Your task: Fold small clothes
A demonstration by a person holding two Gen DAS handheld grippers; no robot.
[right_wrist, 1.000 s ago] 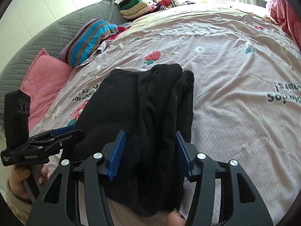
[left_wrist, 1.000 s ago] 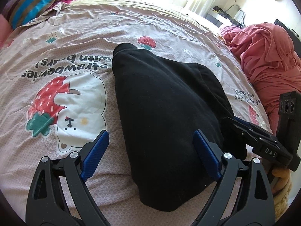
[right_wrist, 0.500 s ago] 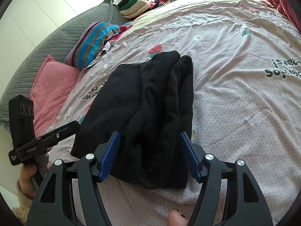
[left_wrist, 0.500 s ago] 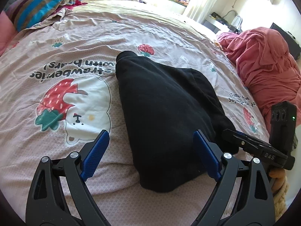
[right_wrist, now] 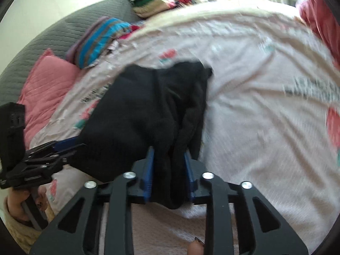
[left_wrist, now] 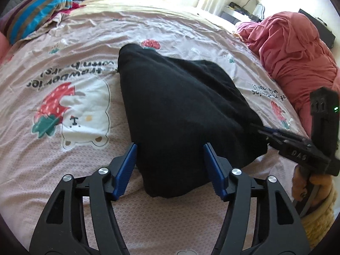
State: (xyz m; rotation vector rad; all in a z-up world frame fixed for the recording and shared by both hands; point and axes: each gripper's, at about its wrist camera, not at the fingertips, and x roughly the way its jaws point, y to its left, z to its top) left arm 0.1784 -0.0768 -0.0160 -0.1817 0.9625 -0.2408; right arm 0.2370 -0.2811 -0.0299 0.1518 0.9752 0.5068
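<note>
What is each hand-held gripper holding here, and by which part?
The right hand-held gripper is shut on the black garment at its bunched near edge. The left hand-held gripper straddles the near corner, open, holding nothing.

I see a matt black fleecy cloth garment (left_wrist: pixel 180 114) on a wrinkled pink printed cotton bedsheet (left_wrist: pixel 148 216); my gripper frames look matt black plastic.
</note>
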